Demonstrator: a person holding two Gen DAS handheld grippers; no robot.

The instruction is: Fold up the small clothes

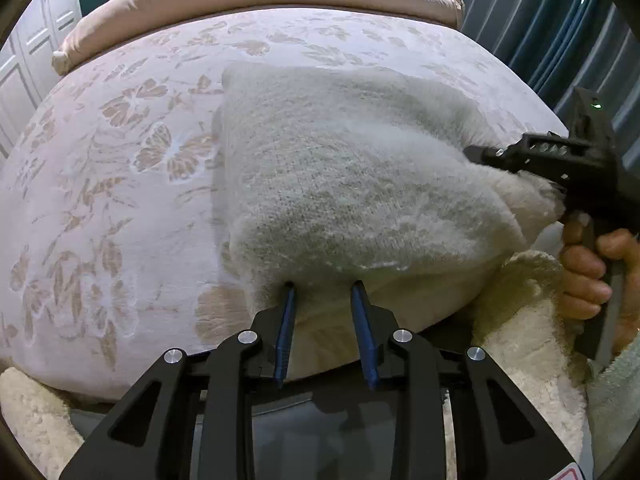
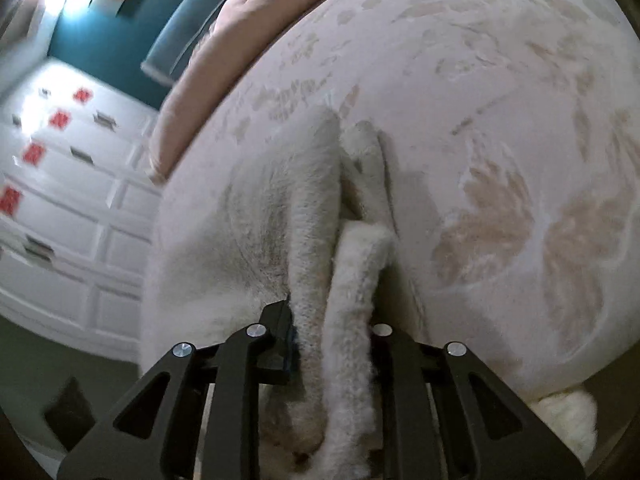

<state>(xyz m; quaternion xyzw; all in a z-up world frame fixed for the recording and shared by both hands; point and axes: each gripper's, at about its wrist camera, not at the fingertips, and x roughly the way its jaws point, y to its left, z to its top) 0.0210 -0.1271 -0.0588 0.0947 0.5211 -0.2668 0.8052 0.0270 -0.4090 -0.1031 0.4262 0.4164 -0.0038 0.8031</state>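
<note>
A fuzzy off-white knit garment (image 1: 360, 184) lies on the bed (image 1: 120, 200), over its floral, embossed bedspread. Its near hem sits between the narrowly parted blue pads of the left gripper (image 1: 324, 300). The right gripper (image 2: 332, 320) is clamped on bunched, plush folds at the garment's right edge, its long axis running away from both.

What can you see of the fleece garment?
The garment is pale grey-white fleece, fuzzy, with a cream plush inner face. It lies doubled over on the floral bedspread, near edge lifted. The left gripper holds its near hem; the right gripper is shut on bunched layers at its right edge.
</note>
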